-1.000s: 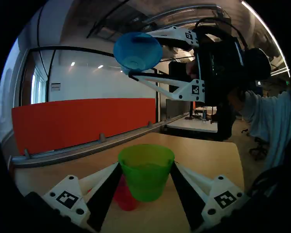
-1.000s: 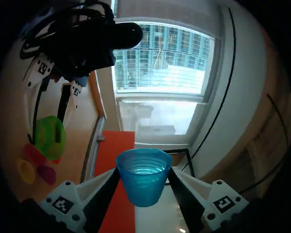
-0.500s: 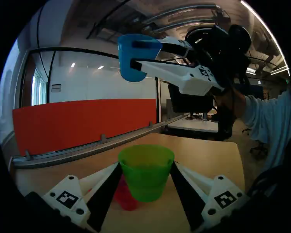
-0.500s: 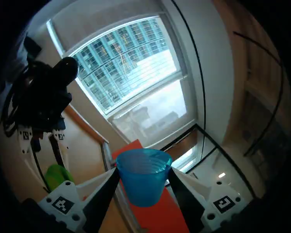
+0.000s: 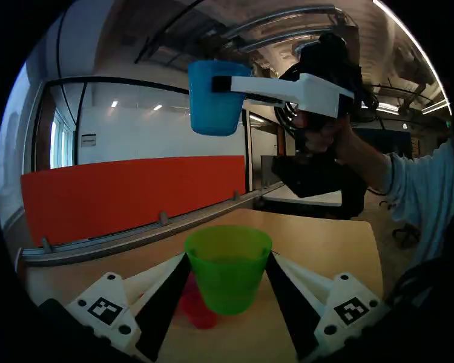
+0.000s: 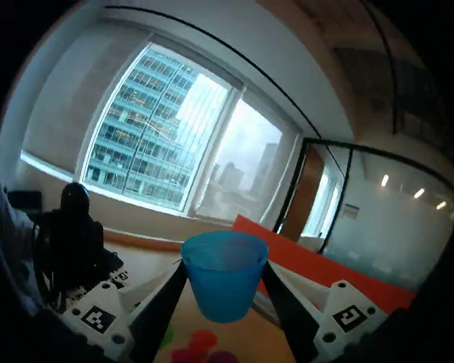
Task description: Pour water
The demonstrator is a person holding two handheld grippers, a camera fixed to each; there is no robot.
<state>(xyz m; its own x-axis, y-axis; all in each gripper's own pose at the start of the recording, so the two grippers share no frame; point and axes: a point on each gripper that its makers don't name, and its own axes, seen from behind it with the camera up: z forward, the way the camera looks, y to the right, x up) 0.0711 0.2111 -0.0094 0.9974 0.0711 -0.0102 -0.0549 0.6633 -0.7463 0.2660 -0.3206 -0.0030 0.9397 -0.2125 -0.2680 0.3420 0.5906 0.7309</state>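
Pouring step: blue cup (image 5: 212,100) is upright, high above and beyond the green cup (image 5: 228,284). I cannot tell whether either holds water.
Right gripper (image 6: 225,275): fingers clamped on the blue cup's sides.
Left gripper (image 5: 227,266): fingers pressed on the green cup, low over the table (image 5: 324,242). I cannot tell whether the cup rests on it or is lifted.
Doing it well: bring the blue rim close over the green mouth before tilting. Tip slowly and keep green level and steady.
Risk: pouring from height could splash or miss. A red cup (image 5: 197,308) stands just behind green.
Writing: square black-and-white markers (image 5: 104,310) on the fingers. Wall sign (image 5: 88,139) is too small to read. No brands seen.
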